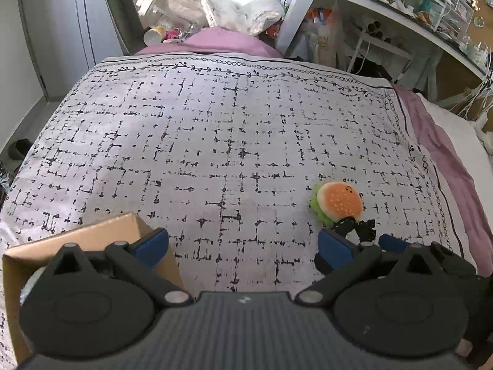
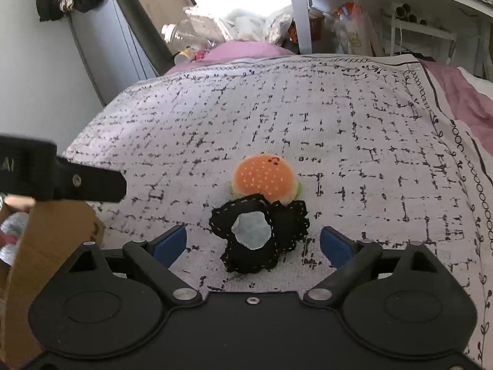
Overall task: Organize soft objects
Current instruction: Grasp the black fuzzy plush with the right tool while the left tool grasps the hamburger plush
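Left wrist view: left claw [image 1: 243,248] spread wide, nothing between the fingers. Hovers low over the patterned bedspread [image 1: 215,138]. Cardboard box [image 1: 92,240] right under the left finger, corner poking up past it; likely the drop-off bin, which would explain parking this claw there. Burger plush [image 1: 339,200] lying on the bedspread well off from the box, on the side away from it. Black fabric piece [image 1: 357,226] touching the near edge of the burger plush, half hidden behind the other tool's blue pad.

Right wrist view: right claw [image 2: 252,243] also apart, holding nothing. Black fabric piece [image 2: 262,234], white-stitched edge with a grey patch in the middle, sits just beyond and between the two blue pads, not touched by either as far as visible. Burger plush [image 2: 264,180] directly behind it, touching or slightly overlapped by the black fabric. Cardboard box [image 2: 52,231] off to the far side of the burger plush from the pink sheet [image 2: 462,92], open, some pale items inside, too blurred to name. Left tool's black body crossing above the box.

Judgement: right claw lined up for a grab on the black piece first, being nearest; both plush items not yet in the box. Floppy fabric, so probably needs a pinch low at the middle. Risk: dragging the burger along.
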A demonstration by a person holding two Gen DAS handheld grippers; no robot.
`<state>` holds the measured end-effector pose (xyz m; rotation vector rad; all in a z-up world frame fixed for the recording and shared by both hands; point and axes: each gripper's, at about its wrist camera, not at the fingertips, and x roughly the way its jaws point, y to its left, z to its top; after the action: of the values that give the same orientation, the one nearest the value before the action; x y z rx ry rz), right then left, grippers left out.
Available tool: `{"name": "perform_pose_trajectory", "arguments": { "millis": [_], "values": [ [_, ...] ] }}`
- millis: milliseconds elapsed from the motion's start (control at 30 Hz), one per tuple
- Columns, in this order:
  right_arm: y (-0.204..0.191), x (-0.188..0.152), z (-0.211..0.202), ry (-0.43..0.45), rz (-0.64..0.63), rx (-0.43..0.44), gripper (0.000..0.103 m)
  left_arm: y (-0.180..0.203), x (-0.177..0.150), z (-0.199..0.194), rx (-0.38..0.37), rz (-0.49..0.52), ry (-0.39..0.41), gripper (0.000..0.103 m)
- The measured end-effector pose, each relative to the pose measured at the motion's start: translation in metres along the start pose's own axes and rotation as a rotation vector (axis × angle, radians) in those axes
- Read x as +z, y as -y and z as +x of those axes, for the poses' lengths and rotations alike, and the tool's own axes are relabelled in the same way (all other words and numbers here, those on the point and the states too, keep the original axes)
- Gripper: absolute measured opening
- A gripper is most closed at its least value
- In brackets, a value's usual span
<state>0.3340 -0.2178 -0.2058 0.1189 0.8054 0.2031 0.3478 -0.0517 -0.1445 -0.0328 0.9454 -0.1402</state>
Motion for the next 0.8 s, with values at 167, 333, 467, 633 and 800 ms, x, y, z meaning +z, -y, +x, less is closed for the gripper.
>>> {"name": "perform_pose_trajectory", "arguments": {
  "millis": [167, 333, 467, 633, 800],
  "values": [
    [0.007, -0.004, 0.004, 0.033, 0.014, -0.057, 0.059, 0.007, 0.004, 0.011, -0.005, 0.015, -0.016, 0.102],
    [0.022, 0.001, 0.0, 0.047, 0.075, -0.043, 0.044, 0.021, 0.014, 0.024, -0.012, 0.044, -0.021, 0.102],
    [0.04, 0.002, -0.006, 0.052, 0.121, -0.071, 0.042, 0.036, 0.021, 0.036, -0.026, 0.063, -0.033, 0.102],
    [0.062, 0.004, -0.009, 0.047, 0.193, -0.083, 0.042, 0.055, 0.026, 0.048, -0.046, 0.113, -0.039, 0.102],
    [0.076, 0.005, -0.009, 0.039, 0.257, -0.096, 0.042, 0.071, 0.03, 0.061, -0.069, 0.143, -0.06, 0.102]
  ]
}}
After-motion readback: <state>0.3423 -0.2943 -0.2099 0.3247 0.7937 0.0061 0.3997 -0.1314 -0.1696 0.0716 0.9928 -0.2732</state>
